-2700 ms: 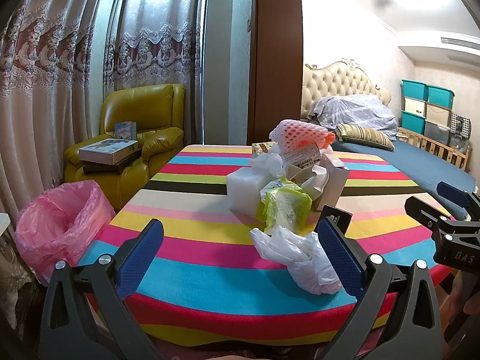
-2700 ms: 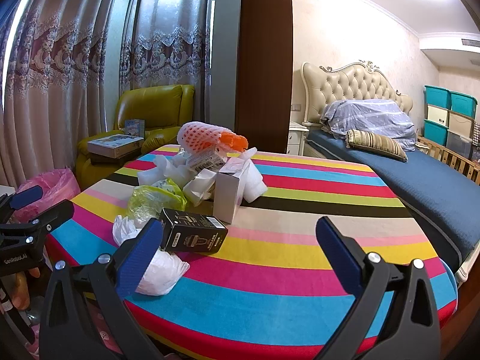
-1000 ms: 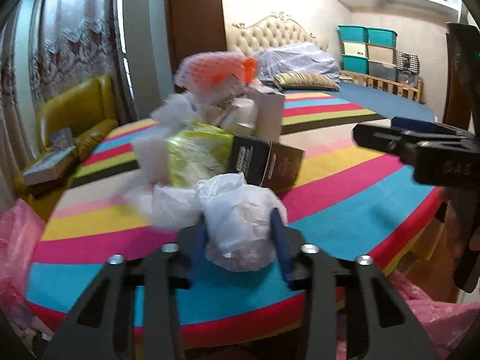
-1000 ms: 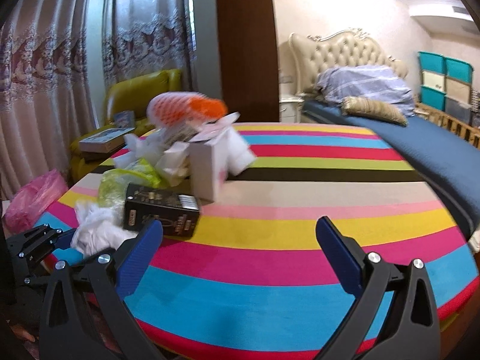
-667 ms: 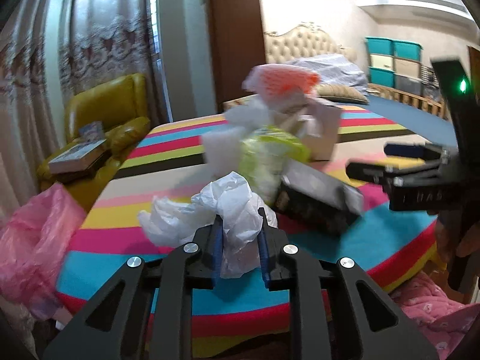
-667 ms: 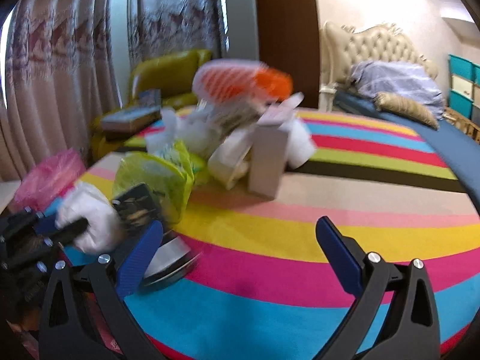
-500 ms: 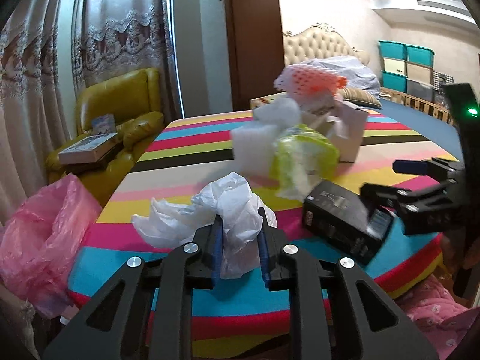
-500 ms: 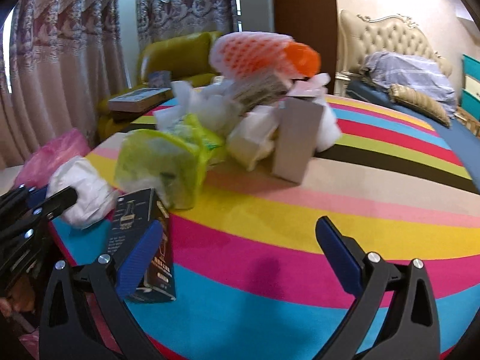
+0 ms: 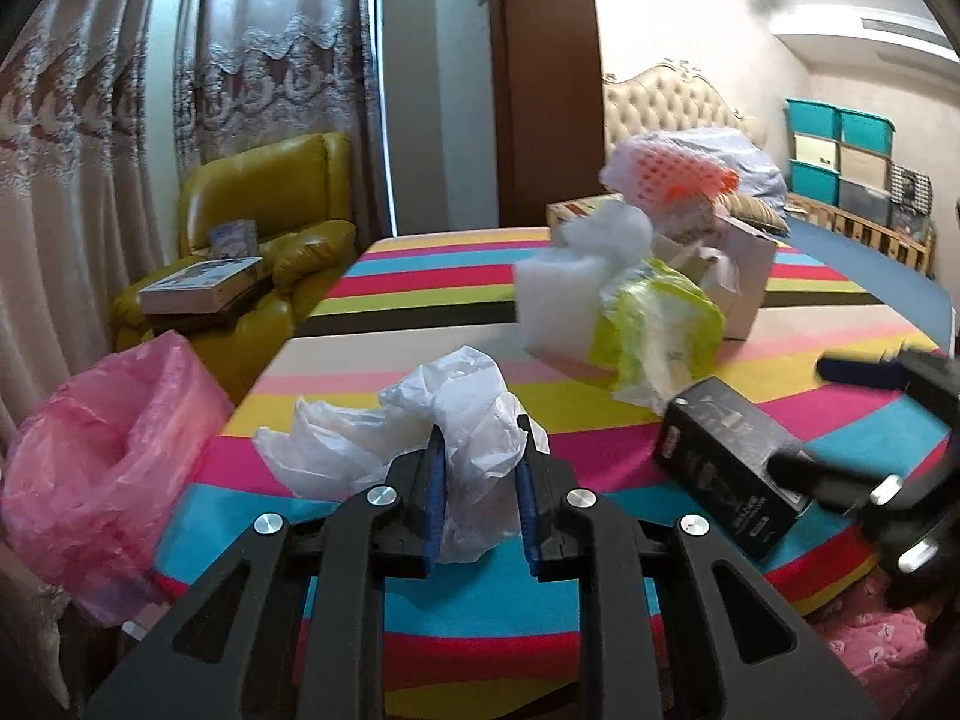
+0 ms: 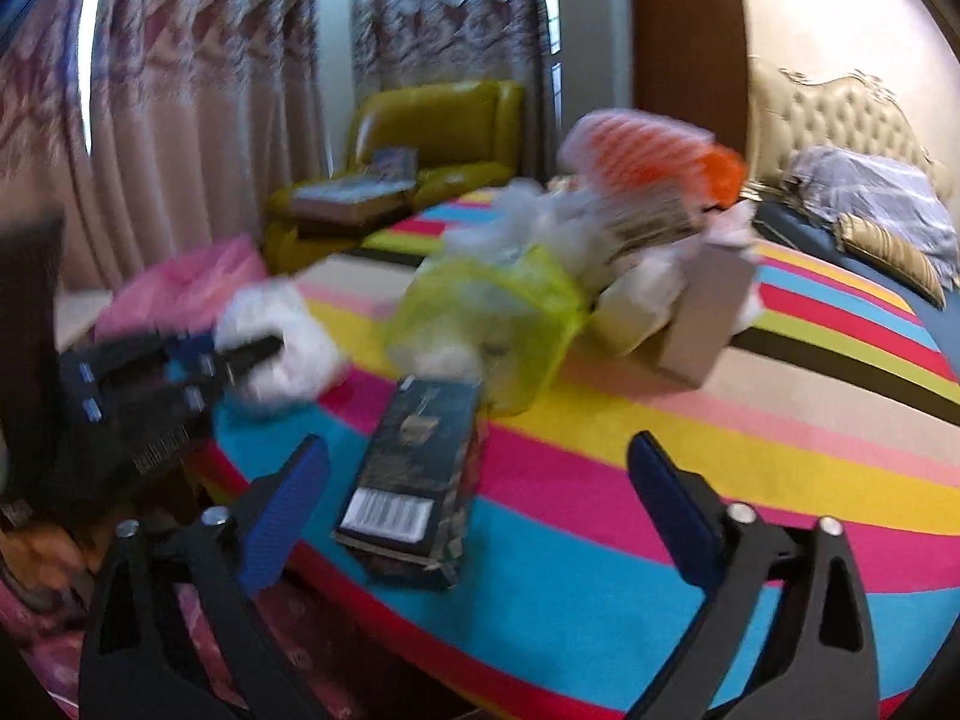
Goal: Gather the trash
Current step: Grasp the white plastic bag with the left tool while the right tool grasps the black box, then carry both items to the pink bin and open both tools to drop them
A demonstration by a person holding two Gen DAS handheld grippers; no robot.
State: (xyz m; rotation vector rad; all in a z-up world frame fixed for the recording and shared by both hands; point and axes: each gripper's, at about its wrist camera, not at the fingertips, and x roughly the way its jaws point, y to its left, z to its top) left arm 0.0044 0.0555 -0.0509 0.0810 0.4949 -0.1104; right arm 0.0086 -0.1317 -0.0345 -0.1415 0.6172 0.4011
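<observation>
- Two tongs are in view above a round desk [image 9: 420, 264] with a striped cloth.
- Left tongs [image 9: 477, 480]: jaws nearly together, clamped on a crumpled white plastic bag [image 9: 456, 420]. The bag bulges above and to the left of the pads, over the near edge of the desk.
- Right tongs [image 10: 480, 492]: jaws wide apart and closing. A black box [image 10: 420, 468] lies on the desk between the blue pads; neither pad touches it.
- Black box: flat on the cloth near the desk edge, barcode end toward the right tongs.
- Remaining trash: a yellow-green bag [image 9: 660, 324], a white foam block [image 9: 558, 306], a white carton [image 9: 744, 276] and an orange foam net [image 9: 666, 174] sit piled beyond the box.
- Pink bin bag [image 9: 102, 468]: stands open beside the desk, to the left of the left tongs.
</observation>
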